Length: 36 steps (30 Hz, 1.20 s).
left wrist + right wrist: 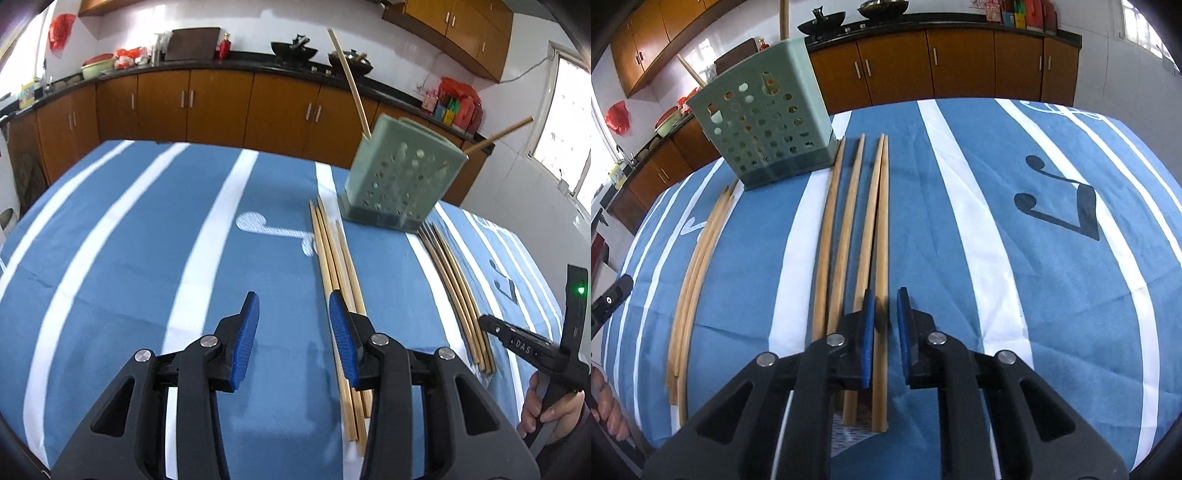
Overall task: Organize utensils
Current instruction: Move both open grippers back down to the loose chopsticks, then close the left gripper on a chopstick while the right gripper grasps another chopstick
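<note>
Chopsticks (pixel 881 258) lie lengthwise on the striped counter (pixel 997 221), pointing toward the green holder (pixel 764 122) — the right tongs (pixel 885 325) straddle the rightmost stick, jaws parted and not yet closed, while the left tongs (pixel 293 332) hover open beside the other bundle (pixel 334 258).

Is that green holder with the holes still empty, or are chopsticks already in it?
Not empty. Two chopsticks stick up out of the green holder and lean outward; other chopsticks lie on the tablecloth.

chopsticks (pixel 881 236): pale matt wood
holder (pixel 764 114): smooth green plastic with holes
tablecloth (pixel 1015 277): matt woven cloth
gripper pads (pixel 245 339): ribbed blue rubber
cabinets (pixel 218 107): glossy brown wood
</note>
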Each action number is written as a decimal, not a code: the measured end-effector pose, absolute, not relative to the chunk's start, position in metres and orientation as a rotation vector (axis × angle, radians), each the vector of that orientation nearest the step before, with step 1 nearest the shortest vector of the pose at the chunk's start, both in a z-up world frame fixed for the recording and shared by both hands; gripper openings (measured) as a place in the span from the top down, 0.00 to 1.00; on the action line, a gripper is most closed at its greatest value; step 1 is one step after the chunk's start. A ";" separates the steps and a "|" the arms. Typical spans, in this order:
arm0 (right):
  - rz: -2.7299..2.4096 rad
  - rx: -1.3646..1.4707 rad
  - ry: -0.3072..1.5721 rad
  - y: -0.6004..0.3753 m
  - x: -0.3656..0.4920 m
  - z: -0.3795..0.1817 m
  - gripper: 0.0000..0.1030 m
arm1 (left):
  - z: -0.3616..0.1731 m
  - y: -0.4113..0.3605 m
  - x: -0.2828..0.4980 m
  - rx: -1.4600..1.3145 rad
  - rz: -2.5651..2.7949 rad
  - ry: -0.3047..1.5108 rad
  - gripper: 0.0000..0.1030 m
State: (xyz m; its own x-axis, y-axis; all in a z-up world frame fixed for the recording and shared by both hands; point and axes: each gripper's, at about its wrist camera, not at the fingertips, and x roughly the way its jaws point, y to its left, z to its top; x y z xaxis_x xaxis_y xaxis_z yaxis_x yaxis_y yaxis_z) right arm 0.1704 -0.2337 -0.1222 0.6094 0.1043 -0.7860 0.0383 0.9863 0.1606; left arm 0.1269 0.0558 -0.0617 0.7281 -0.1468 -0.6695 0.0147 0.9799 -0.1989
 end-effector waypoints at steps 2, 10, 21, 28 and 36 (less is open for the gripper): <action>0.022 0.147 0.911 -0.233 0.171 -0.121 0.92 | -0.067 0.052 0.127 -0.182 -0.109 0.765 0.65; -0.121 0.221 0.898 -0.259 0.175 -0.121 0.92 | -0.083 0.032 0.127 -0.147 -0.190 0.841 0.79; -0.110 0.198 0.890 -0.259 0.173 -0.123 0.92 | -0.097 0.024 0.133 -0.060 -0.125 0.894 0.93; -0.107 0.180 0.881 -0.257 0.171 -0.123 0.92 | -0.098 0.041 0.135 -0.097 -0.098 0.882 0.93; -0.073 0.191 0.880 -0.257 0.167 -0.122 0.91 | -0.098 0.038 0.128 -0.085 -0.139 0.876 0.92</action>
